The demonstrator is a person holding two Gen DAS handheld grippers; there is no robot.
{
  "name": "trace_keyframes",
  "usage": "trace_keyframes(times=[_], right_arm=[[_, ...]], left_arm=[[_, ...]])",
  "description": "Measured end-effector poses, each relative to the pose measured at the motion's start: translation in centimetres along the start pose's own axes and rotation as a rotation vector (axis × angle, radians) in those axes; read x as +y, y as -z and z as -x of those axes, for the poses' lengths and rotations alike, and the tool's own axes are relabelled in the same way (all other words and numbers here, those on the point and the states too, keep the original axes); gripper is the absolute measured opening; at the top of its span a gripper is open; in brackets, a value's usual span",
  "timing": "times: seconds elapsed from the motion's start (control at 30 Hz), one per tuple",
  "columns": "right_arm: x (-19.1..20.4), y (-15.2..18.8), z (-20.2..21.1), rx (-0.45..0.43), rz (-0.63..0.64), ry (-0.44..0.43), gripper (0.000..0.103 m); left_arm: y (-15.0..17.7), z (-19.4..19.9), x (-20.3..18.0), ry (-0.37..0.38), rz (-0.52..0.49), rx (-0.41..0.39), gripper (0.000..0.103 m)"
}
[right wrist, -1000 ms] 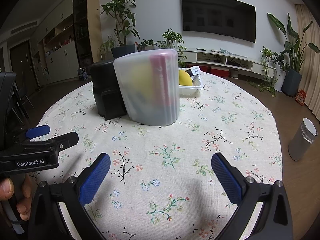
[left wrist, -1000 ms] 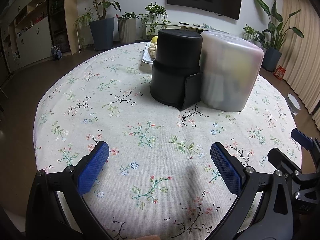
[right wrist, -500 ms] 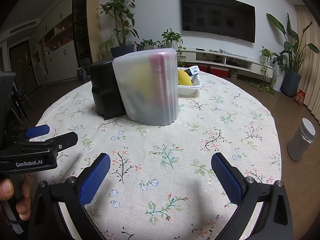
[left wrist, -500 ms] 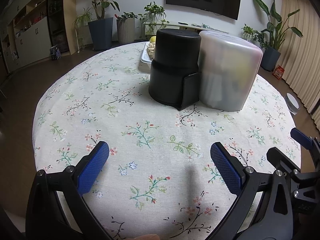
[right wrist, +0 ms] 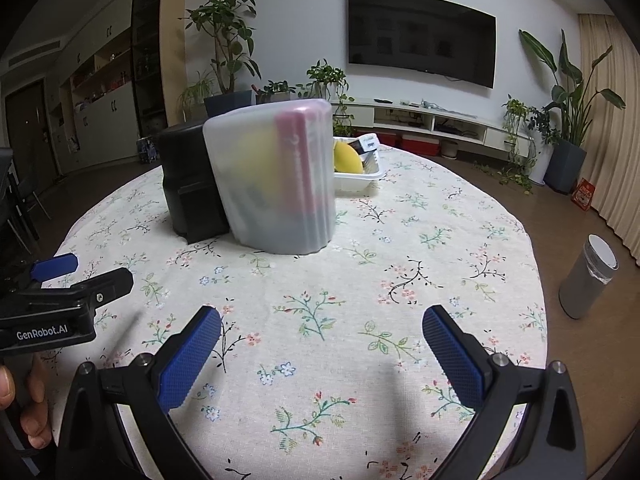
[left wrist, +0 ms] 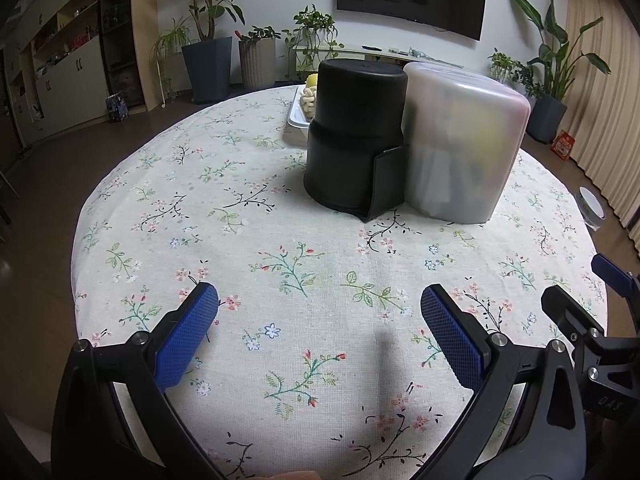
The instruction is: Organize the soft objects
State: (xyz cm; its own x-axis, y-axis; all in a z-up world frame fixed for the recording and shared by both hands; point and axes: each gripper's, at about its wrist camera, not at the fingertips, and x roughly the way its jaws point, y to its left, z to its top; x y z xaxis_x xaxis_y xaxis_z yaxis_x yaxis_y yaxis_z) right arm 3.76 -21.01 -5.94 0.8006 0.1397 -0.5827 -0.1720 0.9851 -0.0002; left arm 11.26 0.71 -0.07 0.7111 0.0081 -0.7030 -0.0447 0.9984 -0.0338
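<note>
Both grippers hover empty at the near edge of the table (left wrist: 120,208), the left gripper (left wrist: 320,320) and right gripper (right wrist: 322,344) with jaws wide apart. Straight ahead stand the black bin (left wrist: 356,136) and, touching its right side, the frosted bin (left wrist: 464,140), both upright. Behind the bins sits the tray (right wrist: 360,178) of soft objects (right wrist: 347,158); the right gripper looks likelier to reach it.

Frosted bin (right wrist: 276,180) contents blurred, unidentifiable

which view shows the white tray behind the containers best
The right wrist view: the white tray shows beside the translucent container, yellow object inside. In the left wrist view the black container hides most of the tray.
</note>
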Motion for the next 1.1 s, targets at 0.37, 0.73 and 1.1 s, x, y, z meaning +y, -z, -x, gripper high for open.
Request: trace_keyframes(times=[0.37, 0.73, 1.1], right_arm=[[-0.39, -0.10, -0.08, -0.005, 0.000, 0.006, 0.103], [-0.17, -0.04, 0.08, -0.025, 0.005, 0.031, 0.103], [-0.14, 0.03, 0.19, -0.024, 0.008, 0.032, 0.103]], left_arm=[[0.01, 0.14, -0.09, -0.005, -0.001, -0.004, 0.103], [0.05, 0.23, -0.24, -0.010, -0.003, -0.009, 0.103], [0.09, 0.54, -0.30, -0.006, -0.008, -0.021, 0.103]])
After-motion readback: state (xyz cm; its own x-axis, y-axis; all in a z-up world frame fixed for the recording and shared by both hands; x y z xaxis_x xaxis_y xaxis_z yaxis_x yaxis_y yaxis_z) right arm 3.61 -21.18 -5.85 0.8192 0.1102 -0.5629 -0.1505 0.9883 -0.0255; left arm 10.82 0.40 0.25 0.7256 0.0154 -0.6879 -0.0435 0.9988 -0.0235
